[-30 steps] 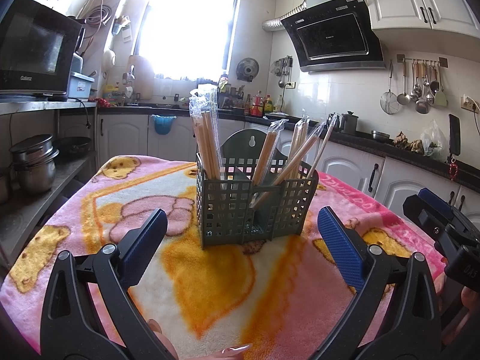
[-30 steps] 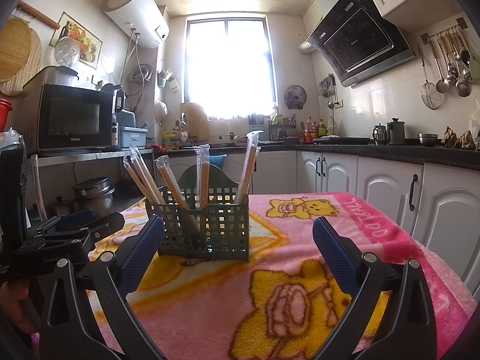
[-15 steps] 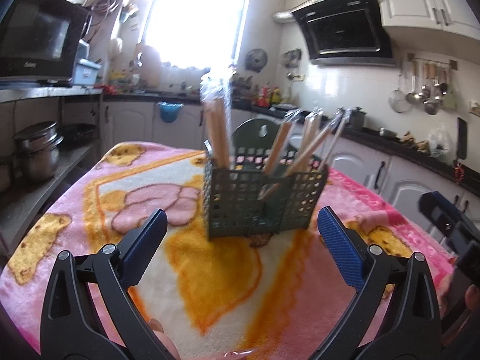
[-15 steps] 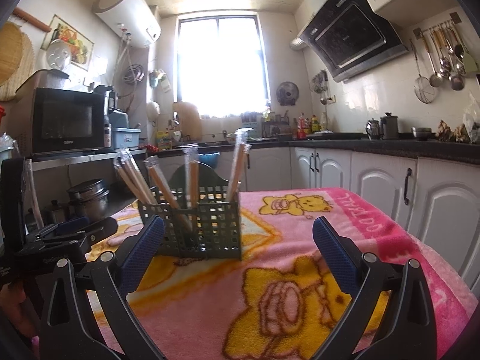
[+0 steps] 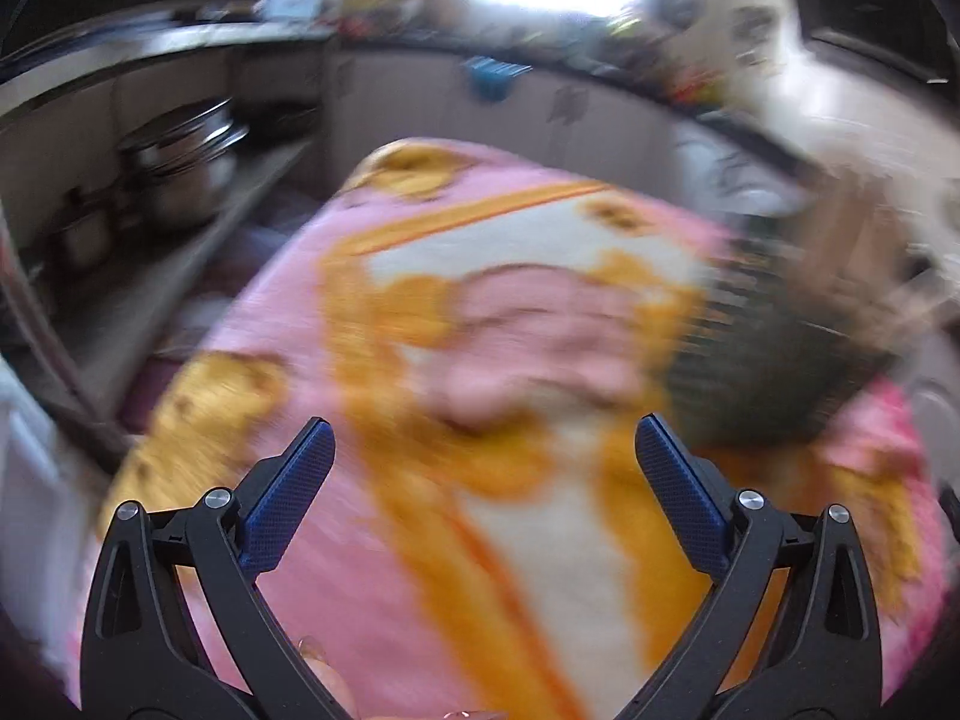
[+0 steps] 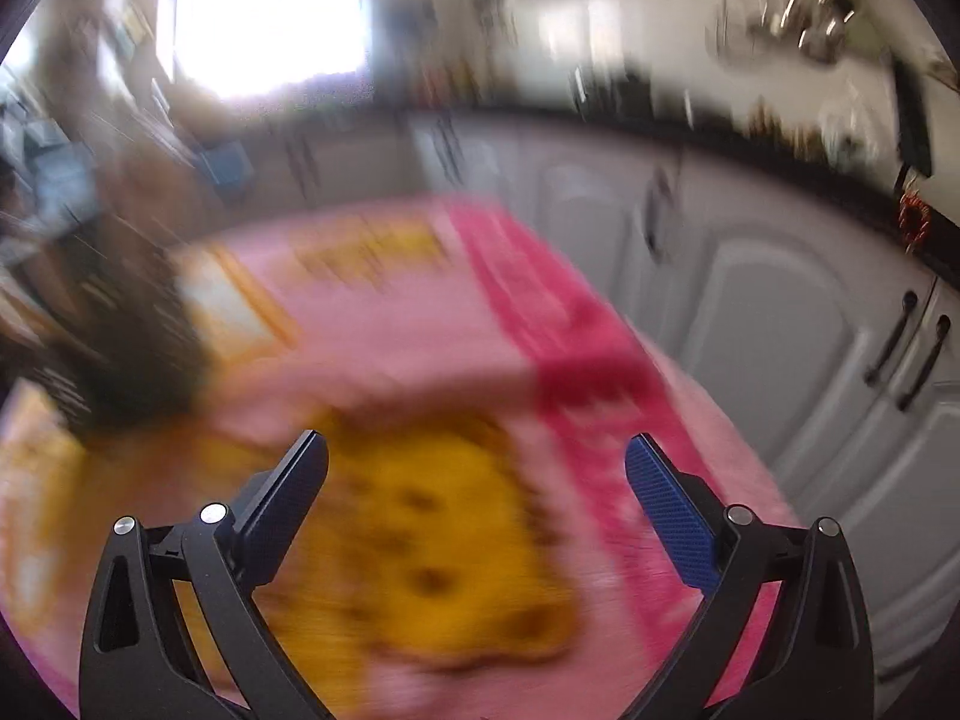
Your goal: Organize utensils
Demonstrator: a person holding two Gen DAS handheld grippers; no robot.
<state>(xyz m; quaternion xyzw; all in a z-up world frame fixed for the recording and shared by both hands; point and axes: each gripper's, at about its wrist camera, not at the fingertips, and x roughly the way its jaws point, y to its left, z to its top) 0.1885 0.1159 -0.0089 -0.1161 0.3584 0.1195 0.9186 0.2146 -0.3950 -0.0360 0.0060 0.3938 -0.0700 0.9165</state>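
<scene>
Both views are smeared by fast motion. The green mesh utensil basket (image 5: pixel 774 360) shows as a dark blur at the right of the left wrist view, and at the left edge in the right wrist view (image 6: pixel 120 348); the wrapped chopsticks in it are too blurred to make out. My left gripper (image 5: pixel 483 474) is open over the pink and orange blanket (image 5: pixel 510 312), with nothing between its fingers. My right gripper (image 6: pixel 477 486) is also open and empty, above the yellow bear print (image 6: pixel 420 540).
Steel pots (image 5: pixel 180 162) sit on a shelf left of the table. White cabinet doors (image 6: pixel 780 312) run close along the table's right side. Hanging ladles (image 6: pixel 804 18) blur on the far wall. The table edge drops off on the right.
Both cameras have swung sharply and tilted down. The basket slid from centre to the right in the left view and to the left edge in the right view. Both grippers stay open.
</scene>
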